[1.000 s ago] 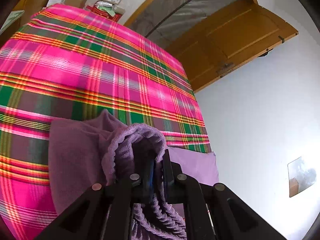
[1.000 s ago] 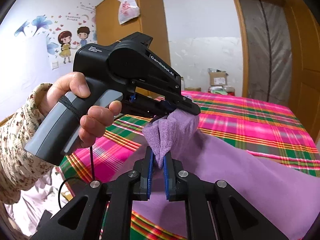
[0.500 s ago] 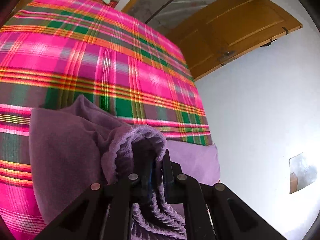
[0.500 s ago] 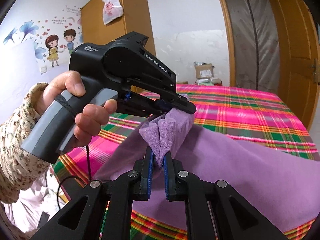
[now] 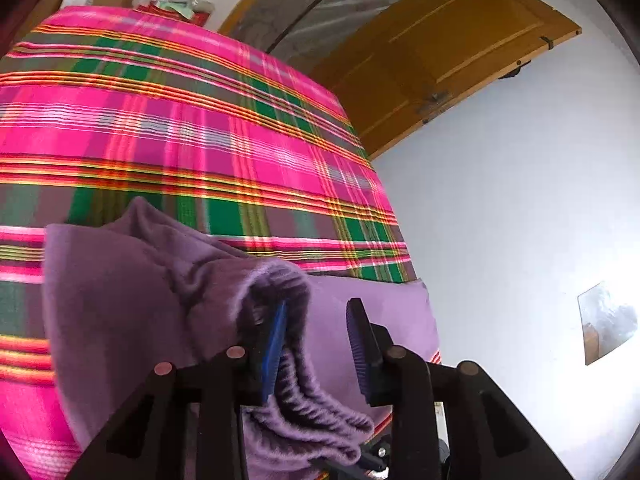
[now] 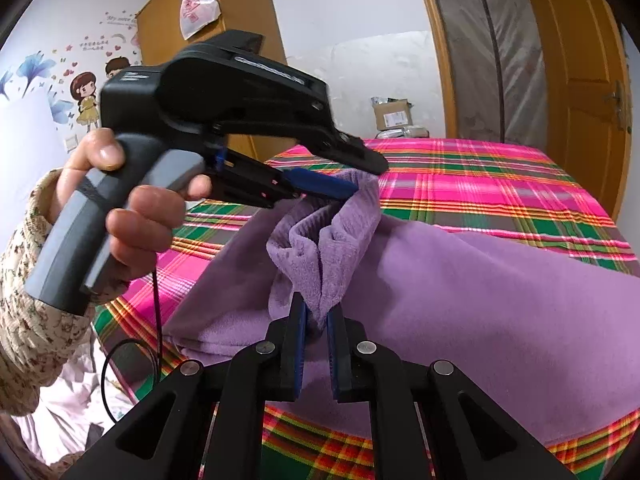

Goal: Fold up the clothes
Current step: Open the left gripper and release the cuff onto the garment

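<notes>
Right wrist view shows me the plaid bedspread (image 6: 480,184) with the purple garment (image 6: 500,292) spread across it. My right gripper (image 6: 316,344) pinches a bunched fold tight. My left gripper (image 5: 316,340) is opening, its ribbed hem (image 5: 304,408) draped only against the left pad.

Purple garment (image 6: 460,280), pink-green plaid bedspread (image 5: 180,140)

Home bedrm: plaid bed (image 6: 460,176), wardrobe (image 6: 224,32), wall stickers (image 6: 84,96).
</notes>
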A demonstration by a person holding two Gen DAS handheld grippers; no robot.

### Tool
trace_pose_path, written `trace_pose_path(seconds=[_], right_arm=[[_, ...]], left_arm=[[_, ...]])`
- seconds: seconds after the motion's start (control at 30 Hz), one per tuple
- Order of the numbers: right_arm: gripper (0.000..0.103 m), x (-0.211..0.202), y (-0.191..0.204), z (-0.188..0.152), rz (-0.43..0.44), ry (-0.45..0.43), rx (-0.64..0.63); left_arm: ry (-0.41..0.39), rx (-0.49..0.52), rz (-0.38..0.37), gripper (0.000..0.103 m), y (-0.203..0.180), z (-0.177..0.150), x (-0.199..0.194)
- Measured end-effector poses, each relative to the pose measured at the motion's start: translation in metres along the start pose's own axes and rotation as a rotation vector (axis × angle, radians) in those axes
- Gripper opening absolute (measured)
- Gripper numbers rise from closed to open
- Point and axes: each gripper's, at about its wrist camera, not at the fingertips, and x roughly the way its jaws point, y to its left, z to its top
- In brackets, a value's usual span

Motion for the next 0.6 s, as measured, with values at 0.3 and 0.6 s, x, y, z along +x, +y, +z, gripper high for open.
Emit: trace_pose_path(seconds=[0.3,0.6], right_arm=[[0.011,0.002,-0.011,-0.008,0.002,0.035,0.026],[0.016,0.003,-0.017,-0.013,-0.014,0.065,0.044]], left_arm=[[-0.105,-0.098,0.035,0.032,0.037,-0.023,-0.042],[-0.21,-0.188,0.051,0.032,0.069,-0.048,-0.079]])
